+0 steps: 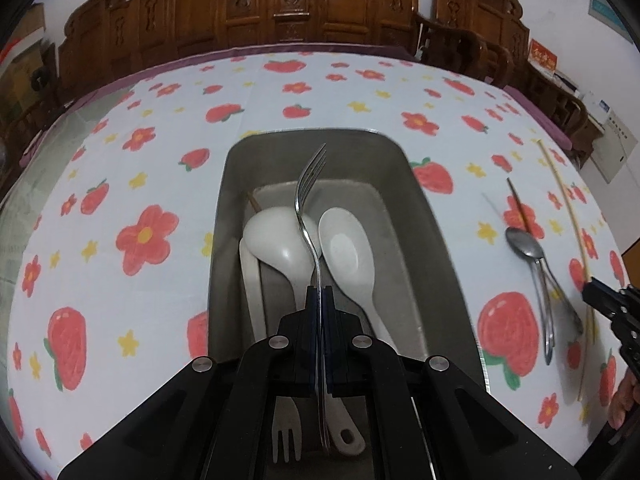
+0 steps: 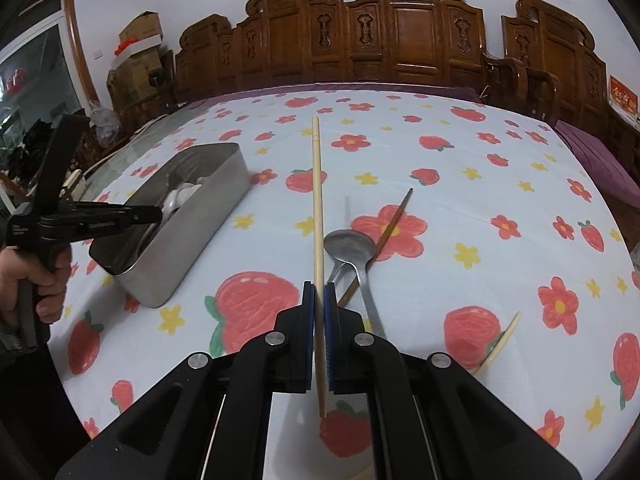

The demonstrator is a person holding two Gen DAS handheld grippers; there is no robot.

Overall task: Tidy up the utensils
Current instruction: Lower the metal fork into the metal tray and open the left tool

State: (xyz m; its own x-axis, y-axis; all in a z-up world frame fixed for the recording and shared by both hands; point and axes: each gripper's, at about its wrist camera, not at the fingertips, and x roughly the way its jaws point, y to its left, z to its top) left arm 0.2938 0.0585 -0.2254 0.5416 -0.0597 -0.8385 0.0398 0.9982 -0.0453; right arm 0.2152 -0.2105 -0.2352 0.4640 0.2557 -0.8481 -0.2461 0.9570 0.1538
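On the table [image 2: 460,168] — strawberry-print cloth [image 1: 132,184]

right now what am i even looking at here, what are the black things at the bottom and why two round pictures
The black things are hand-held grippers, two-finger tongs that a person squeezes, one in each hand. Each carries a wide-angle camera looking along its fingers, hence two round pictures.

The left camera looks down into a metal tray on a strawberry-print tablecloth. The left gripper is shut on a metal fork held over the tray, which already holds a white ladle, a white spoon and a white plastic fork.

The right camera shows the right gripper shut on a pale chopstick. Beyond it on the cloth lie metal spoons, a dark chopstick and another pale chopstick. At the left edge you see the person's hand holding the other gripper.
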